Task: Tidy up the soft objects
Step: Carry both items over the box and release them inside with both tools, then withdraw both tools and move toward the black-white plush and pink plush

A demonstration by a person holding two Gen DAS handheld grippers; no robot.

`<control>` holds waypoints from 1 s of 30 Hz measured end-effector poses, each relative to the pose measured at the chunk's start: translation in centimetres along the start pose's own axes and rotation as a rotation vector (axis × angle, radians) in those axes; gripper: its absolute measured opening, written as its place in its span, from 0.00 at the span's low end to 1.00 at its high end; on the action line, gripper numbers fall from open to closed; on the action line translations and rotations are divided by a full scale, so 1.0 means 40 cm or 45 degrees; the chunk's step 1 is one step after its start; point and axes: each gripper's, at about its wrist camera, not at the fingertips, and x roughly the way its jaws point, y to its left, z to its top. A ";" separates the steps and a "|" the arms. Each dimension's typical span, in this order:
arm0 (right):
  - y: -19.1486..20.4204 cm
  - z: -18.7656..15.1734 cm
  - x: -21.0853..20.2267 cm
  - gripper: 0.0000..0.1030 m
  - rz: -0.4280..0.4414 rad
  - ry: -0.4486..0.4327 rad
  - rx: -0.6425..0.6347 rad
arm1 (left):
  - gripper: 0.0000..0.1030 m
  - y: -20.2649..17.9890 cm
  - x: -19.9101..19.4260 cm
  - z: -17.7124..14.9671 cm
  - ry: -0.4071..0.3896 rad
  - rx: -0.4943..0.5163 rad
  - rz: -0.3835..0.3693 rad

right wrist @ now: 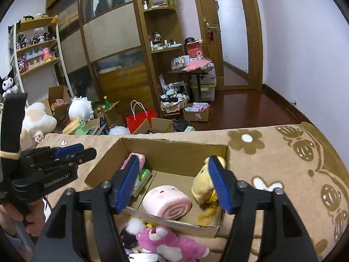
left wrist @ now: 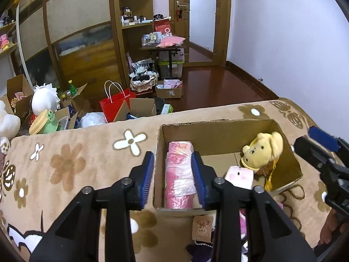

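Left gripper (left wrist: 172, 174) part open, empty — above pink wrapped pack (left wrist: 180, 174) in cardboard box (left wrist: 218, 131). Right gripper (right wrist: 174, 181) wide open, empty — over pink swirl-roll plush (right wrist: 166, 202).

Bed under a tan blanket (right wrist: 283, 163) patterned with flowers, open cardboard box (right wrist: 174, 150) sitting on it, pink plush toy (right wrist: 165, 242) lying on the blanket just before the box's near wall, small dark plush (right wrist: 127, 238) beside it
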 end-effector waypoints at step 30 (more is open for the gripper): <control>0.032 -0.045 -0.195 1.00 -0.018 -0.019 0.052 | 0.94 -0.034 -0.181 -0.069 0.028 0.102 -0.016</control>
